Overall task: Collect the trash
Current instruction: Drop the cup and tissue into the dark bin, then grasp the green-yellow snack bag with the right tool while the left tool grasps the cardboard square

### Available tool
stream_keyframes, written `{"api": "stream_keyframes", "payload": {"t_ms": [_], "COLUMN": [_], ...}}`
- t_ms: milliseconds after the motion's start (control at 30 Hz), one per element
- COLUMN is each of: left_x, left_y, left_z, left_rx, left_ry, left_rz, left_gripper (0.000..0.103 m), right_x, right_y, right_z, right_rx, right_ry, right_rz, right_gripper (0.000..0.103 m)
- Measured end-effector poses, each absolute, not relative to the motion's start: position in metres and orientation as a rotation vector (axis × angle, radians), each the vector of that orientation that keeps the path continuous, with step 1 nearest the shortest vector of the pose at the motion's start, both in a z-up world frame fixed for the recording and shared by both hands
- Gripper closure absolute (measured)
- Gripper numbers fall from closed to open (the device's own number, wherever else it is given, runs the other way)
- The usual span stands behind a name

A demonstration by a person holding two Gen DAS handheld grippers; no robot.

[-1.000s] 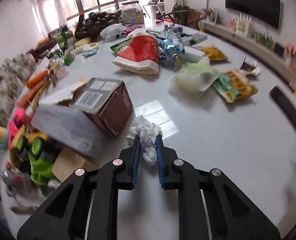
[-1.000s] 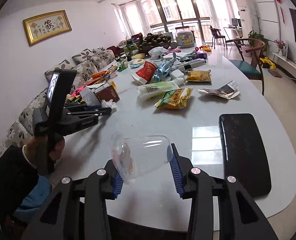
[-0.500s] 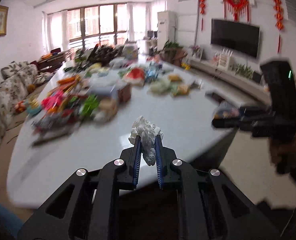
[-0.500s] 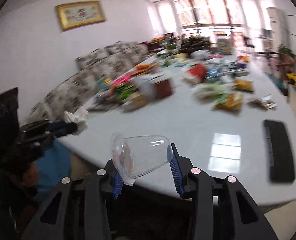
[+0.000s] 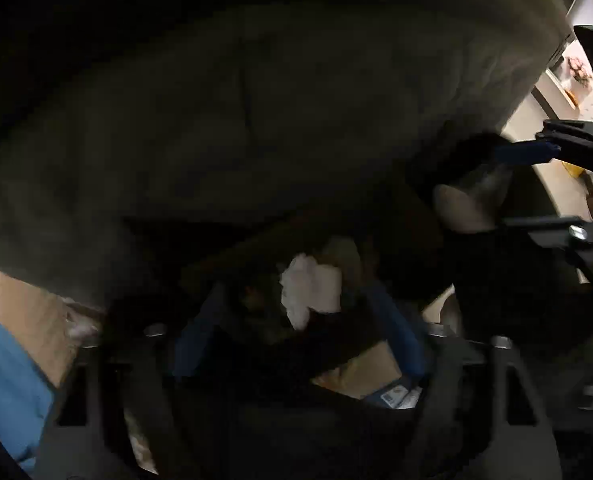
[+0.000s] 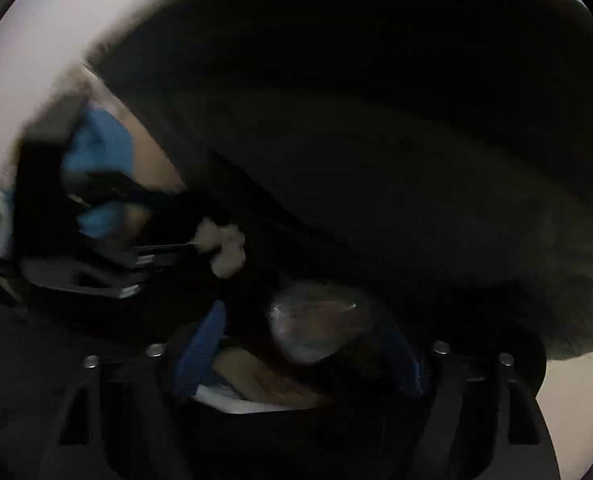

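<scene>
You are holding both grippers under the table's dark underside [image 5: 296, 100], over a trash container whose black rim [image 5: 336, 344] shows below the fingers. The left gripper [image 5: 302, 332] is standing with its blue pads spread wide, and the crumpled white tissue [image 5: 310, 290] is sitting between them without visibly touching either (probably just let go so it falls inside). The right gripper [image 6: 306, 344] is likewise open, its pads apart from the clear plastic cup [image 6: 316, 330], which is lying on its side between them. Cardboard scraps [image 5: 360, 368] are resting inside the container, just below the tissue. Judging by this, both pieces of trash are being dropped, with much clutter presumably remaining above on the table.
</scene>
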State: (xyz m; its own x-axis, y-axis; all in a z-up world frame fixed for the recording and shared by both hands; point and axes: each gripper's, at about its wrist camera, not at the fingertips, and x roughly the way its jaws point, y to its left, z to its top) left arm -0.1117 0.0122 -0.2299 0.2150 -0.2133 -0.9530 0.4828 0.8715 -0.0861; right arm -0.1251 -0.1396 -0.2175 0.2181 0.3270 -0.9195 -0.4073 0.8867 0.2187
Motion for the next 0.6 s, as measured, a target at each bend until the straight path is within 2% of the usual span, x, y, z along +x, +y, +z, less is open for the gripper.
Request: {"api": "stream_keyframes", "payload": {"t_ms": [33, 100, 200, 300, 333, 400, 500, 600], "left_x": [-0.11, -0.112, -0.12, -0.126, -0.126, -0.127, -0.119, -0.107], "left_y": [0.013, 0.017, 0.026, 0.032, 0.031, 0.025, 0.019, 0.013], "left_z": [-0.238, -0.232, -0.198, -0.144, -0.127, -0.096, -0.068, -0.054], "left_rx": [0.25, 0.24, 0.202, 0.166, 0.163, 0.147, 0.105, 0.056], "left_ry": [1.304, 1.302, 1.228, 1.1, 1.056, 0.968, 0.891, 0.853], "left_rz": [-0.47, -0.468, -0.488, -0.517, -0.524, -0.526, -0.53, -0.531], "left_gripper": [0.028, 0.028, 0.028, 0.028, 0.025, 0.019, 0.019, 0.019], "right_x": [-0.126, -0.134, -0.143, -0.13, -0.114, -0.077, 0.001, 0.065], "right_y": [-0.142, -0.15, -0.166, -0.192, -0.206, -0.231, -0.27, -0.301], "right_z": [-0.218, -0.194, -0.125, -0.056, -0.033, -0.014, -0.016, -0.033], "right_rx": [-0.061, -0.01, 0.012, -0.001, -0.022, -0.024, -0.016, 0.076], "right_ry": [1.263, 1.211, 1.044, 0.831, 0.761, 0.7, 0.756, 0.858], "right_rz": [0.508, 0.553, 0.591, 0.518, 0.432, 0.316, 0.12, 0.05], "right_gripper": [0.041, 0.041, 0.039, 0.023, 0.014, 0.005, 0.006, 0.013]}}
